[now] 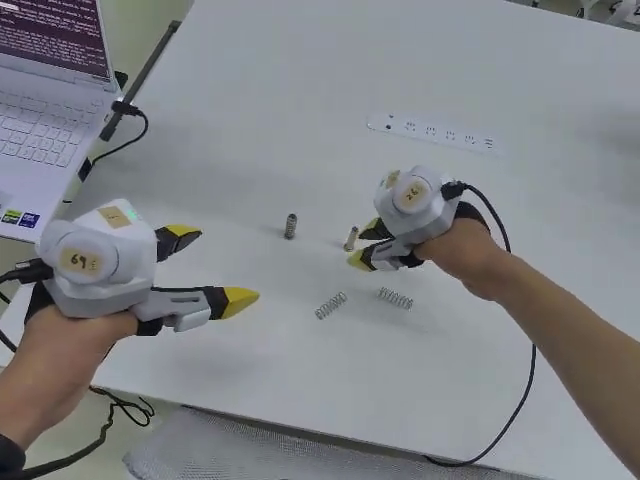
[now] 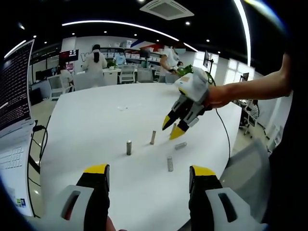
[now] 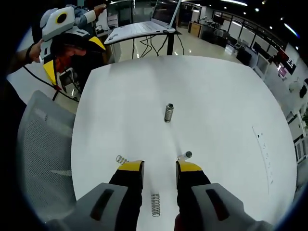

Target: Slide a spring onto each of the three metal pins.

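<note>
Left hand-held gripper (image 1: 210,266) is near left above the bench (image 1: 300,80), jaws wide, nothing between them. Right hand-held gripper (image 1: 363,246) has its jaws narrowly apart and empty, tips just beside the bare pin (image 1: 351,238). Left of that stands the sprung pin (image 1: 290,226), upright, coil around it. Nearer, flat on the bench: left spring (image 1: 331,305), right spring (image 1: 396,298). Power strip (image 1: 430,131) at far right. Laptop (image 1: 45,90) at far left.
</note>
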A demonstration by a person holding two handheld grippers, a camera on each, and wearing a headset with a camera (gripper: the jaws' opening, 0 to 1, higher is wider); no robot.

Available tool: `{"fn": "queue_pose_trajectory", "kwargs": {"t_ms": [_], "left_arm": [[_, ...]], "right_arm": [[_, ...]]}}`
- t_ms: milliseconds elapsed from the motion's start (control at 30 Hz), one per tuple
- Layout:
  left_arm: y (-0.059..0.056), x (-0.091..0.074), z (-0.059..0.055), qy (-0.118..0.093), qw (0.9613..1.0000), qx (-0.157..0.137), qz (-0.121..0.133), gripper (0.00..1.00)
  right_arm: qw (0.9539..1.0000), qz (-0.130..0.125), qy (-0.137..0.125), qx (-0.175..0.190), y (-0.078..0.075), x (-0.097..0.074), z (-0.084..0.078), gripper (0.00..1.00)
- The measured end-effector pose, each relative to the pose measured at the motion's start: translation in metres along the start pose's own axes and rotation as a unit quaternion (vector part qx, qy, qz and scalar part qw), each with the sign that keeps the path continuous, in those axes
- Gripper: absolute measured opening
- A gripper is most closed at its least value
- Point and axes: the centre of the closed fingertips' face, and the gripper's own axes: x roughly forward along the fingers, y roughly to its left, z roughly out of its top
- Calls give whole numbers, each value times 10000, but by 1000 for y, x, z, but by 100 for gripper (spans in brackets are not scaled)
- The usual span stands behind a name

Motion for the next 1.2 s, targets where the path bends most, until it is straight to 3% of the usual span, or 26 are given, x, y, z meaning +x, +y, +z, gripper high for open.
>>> {"fn": "queue_pose_trajectory", "kwargs": {"t_ms": [400,500,767,933,1200], "left_arm": [[-3,5,4,-7,10000,35,-57,63],[-4,6,5,-5,10000,45,-67,63],[-6,8,6,23,9999,74,-102,63],[-8,10,7,33,9999,103,-129,63],[-5,9,12,-19,9999,69,-89,63]], "right_arm": [[9987,-267,-264,332,3,-19,-14,31],[9969,-365,-458,525,2,-27,-15,33],[9884,-703,-893,1007,-5,-52,-19,37],[9840,-932,-970,1169,-8,-65,-30,41],[9702,-1286,-1344,1553,-10,-87,-42,47]]}}
